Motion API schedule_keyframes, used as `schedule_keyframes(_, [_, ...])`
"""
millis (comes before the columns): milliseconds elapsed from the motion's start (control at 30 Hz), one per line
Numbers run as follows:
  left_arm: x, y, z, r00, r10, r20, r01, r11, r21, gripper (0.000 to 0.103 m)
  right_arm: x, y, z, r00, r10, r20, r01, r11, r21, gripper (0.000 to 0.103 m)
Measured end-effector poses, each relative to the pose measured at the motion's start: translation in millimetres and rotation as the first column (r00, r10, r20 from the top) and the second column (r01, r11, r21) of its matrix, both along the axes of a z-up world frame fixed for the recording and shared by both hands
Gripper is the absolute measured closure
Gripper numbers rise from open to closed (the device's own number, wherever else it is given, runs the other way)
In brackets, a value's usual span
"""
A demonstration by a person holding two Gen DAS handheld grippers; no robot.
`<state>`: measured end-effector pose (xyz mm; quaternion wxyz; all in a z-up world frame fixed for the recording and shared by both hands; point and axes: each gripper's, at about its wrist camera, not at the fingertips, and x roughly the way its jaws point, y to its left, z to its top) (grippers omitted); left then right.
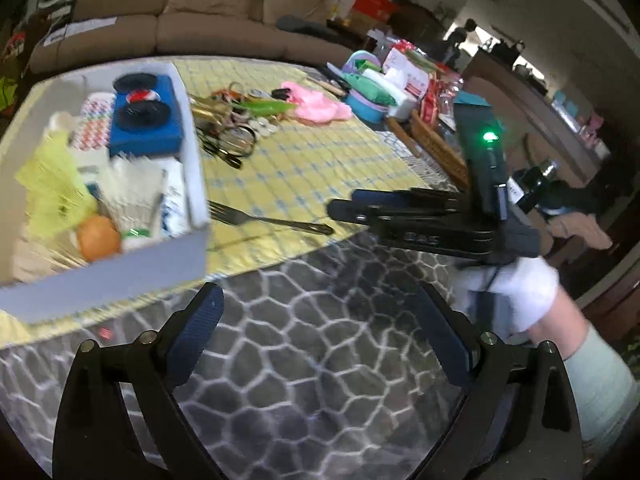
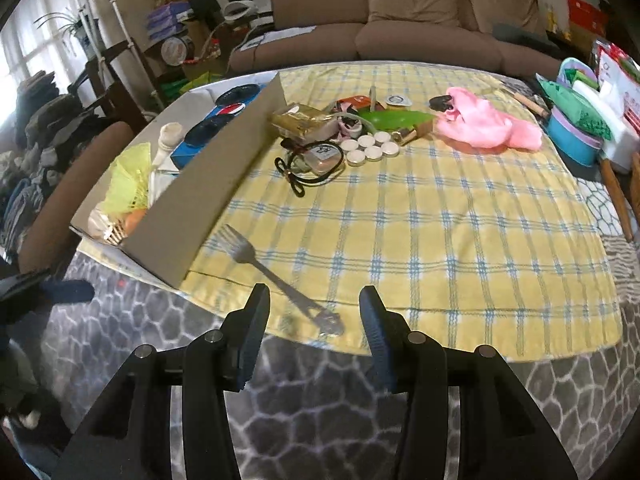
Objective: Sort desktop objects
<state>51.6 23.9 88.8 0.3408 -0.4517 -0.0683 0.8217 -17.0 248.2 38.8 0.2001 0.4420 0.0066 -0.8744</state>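
A metal fork (image 2: 276, 272) lies on the yellow checked cloth (image 2: 440, 240) near its front edge, beside a cardboard box (image 2: 208, 184). My right gripper (image 2: 314, 320) is open just above the fork's handle end, holding nothing. In the left wrist view the fork (image 1: 272, 220) lies between the box (image 1: 192, 200) and the right gripper (image 1: 340, 208), which a white-gloved hand (image 1: 516, 292) holds. My left gripper (image 1: 320, 328) is open and empty over the grey patterned tablecloth, in front of the box. The box holds a blue pack (image 1: 146, 120), yellow shuttlecocks (image 1: 52, 188), a white glove (image 1: 132, 196) and an orange ball (image 1: 98, 238).
Loose items crowd the cloth's far side: tealights (image 2: 370, 146), a black hair tie (image 2: 308, 168), a gold pack (image 2: 302, 120), a green object (image 2: 392, 118), a pink cloth (image 2: 488, 124). A teal basket (image 2: 572, 140) stands at the right edge. A chair (image 2: 72, 172) is at the left.
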Motion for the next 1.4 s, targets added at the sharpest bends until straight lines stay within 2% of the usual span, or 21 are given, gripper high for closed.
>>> schedule_keyframes(200, [2,14,-7,0.999,0.016,0.028,-0.018,0.997,0.075,0.012,-18,-30,-12,0.984,0.175,-0.033,-0.171,0.980,0.099,0.055])
schedule_keyframes(367, [-2,14,-4,0.998,0.046,0.035,-0.050,0.994,0.100,0.013,-28,-50,-33,0.961,0.274,0.026,-0.275,0.951,0.142,0.059])
schedule_keyframes(433, [-5,12,-4,0.997,0.063,0.042,-0.067,0.992,0.110,0.013,-25,-53,-36,0.956,0.294,0.015,-0.293,0.940,0.173,0.061])
schedule_keyframes(467, [-7,10,-5,0.996,0.071,0.052,-0.077,0.989,0.122,0.013,-26,-52,-36,0.957,0.290,0.021,-0.289,0.942,0.169,0.064])
schedule_keyframes(533, [-10,9,-7,0.994,0.080,0.071,-0.090,0.986,0.140,0.013,-30,-42,-36,0.967,0.249,0.046,-0.252,0.961,0.115,0.084])
schedule_keyframes(633, [-13,15,-11,0.992,0.079,0.103,-0.096,0.981,0.167,0.013,-30,-26,-35,0.978,0.198,0.063,-0.202,0.977,0.073,0.095])
schedule_keyframes(700, [-15,22,-13,0.990,0.070,0.122,-0.092,0.979,0.185,0.013,-31,-14,-35,0.986,0.152,0.071,-0.156,0.986,0.051,0.097])
schedule_keyframes(767, [-17,31,-14,0.988,0.059,0.140,-0.087,0.975,0.203,0.012,-33,8,-36,0.990,0.095,0.101,-0.092,0.995,-0.029,0.097])
schedule_keyframes(833, [-21,41,-15,0.986,0.051,0.156,-0.085,0.972,0.218,0.012,-32,24,-35,0.992,0.062,0.111,-0.055,0.996,-0.067,0.097])
schedule_keyframes(967, [-45,65,-17,0.979,0.040,0.202,-0.093,0.961,0.259,0.012,-30,42,-34,0.993,0.028,0.118,-0.017,0.995,-0.094,0.097])
schedule_keyframes(1033, [-65,73,-21,0.967,0.064,0.247,-0.133,0.952,0.275,0.012,-28,45,-33,0.993,0.026,0.119,-0.012,0.993,-0.118,0.097])
schedule_keyframes(1167, [-111,75,-41,0.910,0.135,0.392,-0.267,0.914,0.305,0.013,-27,55,-33,0.990,0.020,0.140,0.010,0.977,-0.213,0.097])
schedule_keyframes(1300, [-135,71,-64,0.867,0.168,0.469,-0.340,0.888,0.311,0.021,-28,64,-35,0.983,0.018,0.183,0.047,0.939,-0.341,0.098])
schedule_keyframes(1333, [-137,71,-70,0.856,0.161,0.492,-0.347,0.884,0.314,0.023,-28,67,-37,0.980,0.014,0.198,0.060,0.930,-0.364,0.098])
schedule_keyframes(1367, [-140,74,-78,0.844,0.155,0.513,-0.344,0.891,0.297,0.026,-29,67,-36,0.980,0.006,0.200,0.068,0.932,-0.357,0.098])
schedule_keyframes(1400, [-141,75,-81,0.843,0.159,0.514,-0.339,0.898,0.279,0.026,-28,67,-35,0.981,-0.010,0.193,0.073,0.944,-0.323,0.097])
